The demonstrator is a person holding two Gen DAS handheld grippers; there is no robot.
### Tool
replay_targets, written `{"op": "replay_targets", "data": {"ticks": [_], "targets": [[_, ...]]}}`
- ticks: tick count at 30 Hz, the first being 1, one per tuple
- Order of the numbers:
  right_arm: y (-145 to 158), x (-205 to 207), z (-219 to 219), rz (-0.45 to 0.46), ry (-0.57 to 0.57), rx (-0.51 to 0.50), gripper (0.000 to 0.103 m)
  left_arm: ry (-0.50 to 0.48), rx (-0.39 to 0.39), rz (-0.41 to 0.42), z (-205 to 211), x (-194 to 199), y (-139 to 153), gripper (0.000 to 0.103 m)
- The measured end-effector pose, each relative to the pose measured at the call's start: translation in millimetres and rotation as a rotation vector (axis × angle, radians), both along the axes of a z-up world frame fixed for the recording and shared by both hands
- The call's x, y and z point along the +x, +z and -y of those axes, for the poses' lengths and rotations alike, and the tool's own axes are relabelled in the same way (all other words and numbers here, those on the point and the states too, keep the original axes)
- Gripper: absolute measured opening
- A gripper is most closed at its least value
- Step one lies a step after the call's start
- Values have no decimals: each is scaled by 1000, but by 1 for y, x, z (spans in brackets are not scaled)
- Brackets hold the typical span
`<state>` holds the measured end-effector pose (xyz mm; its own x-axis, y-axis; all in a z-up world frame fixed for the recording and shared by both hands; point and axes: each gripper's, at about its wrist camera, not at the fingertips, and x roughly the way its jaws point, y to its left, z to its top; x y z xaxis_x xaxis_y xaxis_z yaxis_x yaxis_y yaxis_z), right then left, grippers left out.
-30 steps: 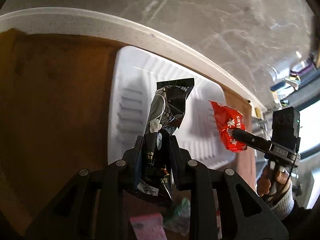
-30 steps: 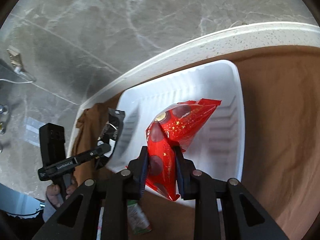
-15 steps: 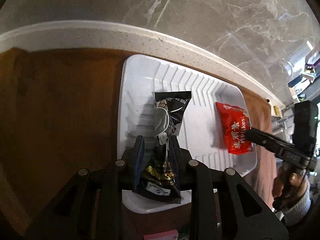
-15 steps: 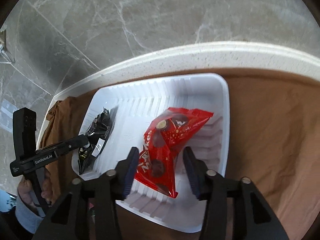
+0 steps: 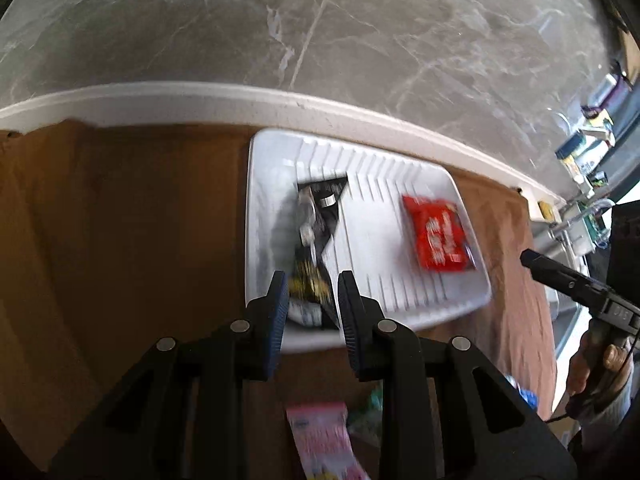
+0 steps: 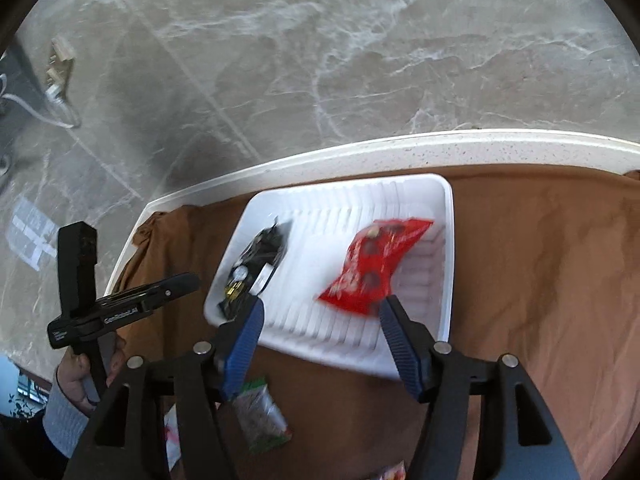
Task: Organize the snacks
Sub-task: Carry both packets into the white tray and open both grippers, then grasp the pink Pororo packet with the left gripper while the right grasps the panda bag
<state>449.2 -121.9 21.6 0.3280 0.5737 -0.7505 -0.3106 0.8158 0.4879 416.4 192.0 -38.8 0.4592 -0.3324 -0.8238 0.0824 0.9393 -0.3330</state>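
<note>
Done: black packet [image 5: 316,236] and red packet [image 6: 376,268] lying in white tray [image 6: 448,240].
Left claw [image 5: 312,300]: parted, gripping nothing.
Right claw [image 6: 320,320]: wide apart, empty.
Left: pink packet [image 5: 324,436], green packet [image 6: 260,416] on table.

A white speckled worktop [image 6: 460,148] carries a brown cloth [image 6: 540,280]. On the cloth sit a white ribbed tray [image 6: 446,280], a green packet [image 6: 262,416] and a pink packet [image 5: 324,436], both near the tray's front edge.

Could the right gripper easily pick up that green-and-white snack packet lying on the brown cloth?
Probably yes: the right gripper is open and holds nothing, and the green-and-white snack packet lies uncovered just below its fingers.
</note>
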Motion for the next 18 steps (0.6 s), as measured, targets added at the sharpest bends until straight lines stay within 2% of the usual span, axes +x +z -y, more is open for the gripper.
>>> {"op": "replay_targets", "data": {"ticks": [7, 13, 18], "targets": [[3, -65, 17, -5, 59, -78, 66, -56, 16, -102, 10, -65, -19, 24], [-23, -112, 27, -37, 88, -209, 66, -67, 19, -177, 15, -102, -39, 24], [-43, -127, 26, -46, 133, -318, 67, -66, 23, -205, 16, -119, -47, 24]]}}
